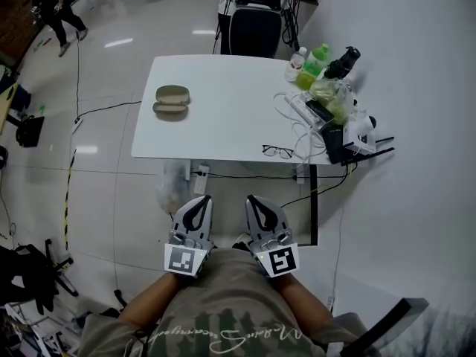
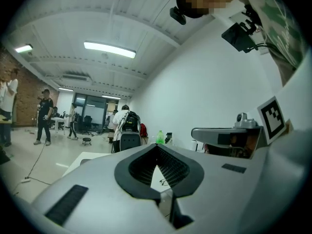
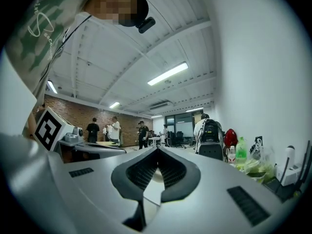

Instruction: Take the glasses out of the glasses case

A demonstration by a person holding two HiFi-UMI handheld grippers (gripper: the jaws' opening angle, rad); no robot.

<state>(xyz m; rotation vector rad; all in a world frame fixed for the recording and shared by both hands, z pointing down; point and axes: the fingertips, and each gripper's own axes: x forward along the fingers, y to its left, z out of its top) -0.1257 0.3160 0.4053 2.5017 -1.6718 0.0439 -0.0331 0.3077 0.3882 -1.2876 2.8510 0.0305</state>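
Note:
An open beige glasses case (image 1: 170, 100) lies on the left part of the white table (image 1: 223, 117), its two halves side by side. A pair of thin black-framed glasses (image 1: 277, 152) rests on the table near the front right edge, well apart from the case. Both grippers are held close to the person's body, short of the table's front edge. My left gripper (image 1: 202, 199) and my right gripper (image 1: 253, 199) point toward the table, each with its jaws closed tip to tip and empty. In the left gripper view the glasses (image 2: 164, 182) show through the gap below the closed tips (image 2: 157, 146).
A green bottle (image 1: 317, 60), a clear bottle (image 1: 296, 64), a power strip with cables (image 1: 312, 110) and a black device (image 1: 343, 62) crowd the table's right end. A black chair with a backpack (image 1: 254, 21) stands behind the table. Cables trail on the floor. People stand far off.

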